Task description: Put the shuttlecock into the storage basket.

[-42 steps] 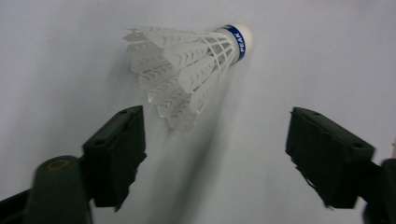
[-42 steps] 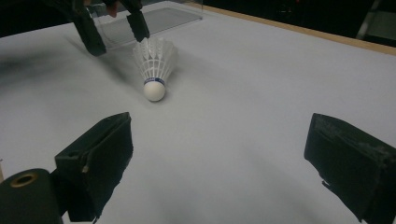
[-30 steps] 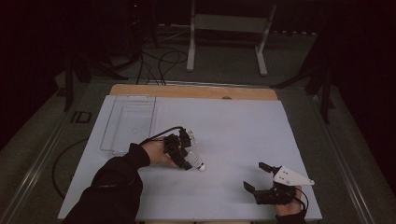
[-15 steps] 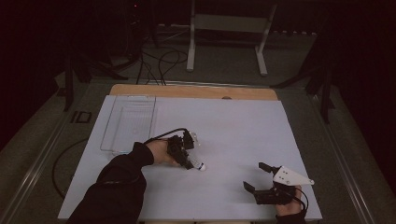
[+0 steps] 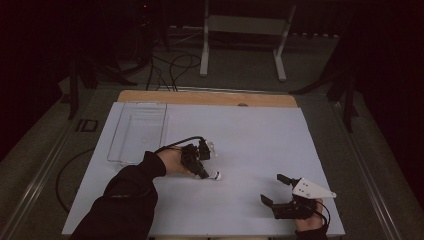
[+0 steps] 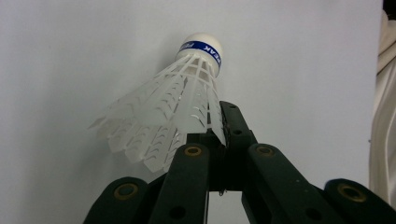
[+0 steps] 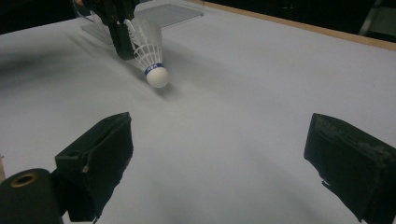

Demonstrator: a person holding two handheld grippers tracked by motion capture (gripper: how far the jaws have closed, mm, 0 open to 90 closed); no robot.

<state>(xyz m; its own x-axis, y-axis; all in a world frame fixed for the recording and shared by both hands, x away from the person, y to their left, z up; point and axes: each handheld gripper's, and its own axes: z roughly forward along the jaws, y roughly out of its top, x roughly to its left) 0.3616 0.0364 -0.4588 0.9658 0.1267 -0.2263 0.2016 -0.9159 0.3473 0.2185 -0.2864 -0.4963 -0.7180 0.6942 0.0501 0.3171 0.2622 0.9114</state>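
A white plastic shuttlecock (image 6: 180, 100) with a blue band round its cork lies near the middle of the white table (image 5: 250, 140). My left gripper (image 6: 219, 126) has just been closing, and its jaws now pinch the edge of the shuttlecock's skirt. In the high view that gripper (image 5: 202, 170) points right and toward me, with the cork of the shuttlecock (image 5: 216, 175) sticking out past its tips. My right gripper (image 5: 272, 188) rests open at the near right of the table with nothing between its fingers. It faces the shuttlecock (image 7: 150, 56) and the left gripper (image 7: 119, 39) from a short way off.
A clear plastic tray (image 5: 137, 132) lies at the far left of the table, behind my left hand. A wooden strip (image 5: 205, 97) runs along the far edge. Cables and a metal stand (image 5: 240, 30) are on the dark floor beyond.
The left gripper's jaws have closed onto the shuttlecock's skirt, and the left hand has shifted slightly. The right gripper has stayed where it was.
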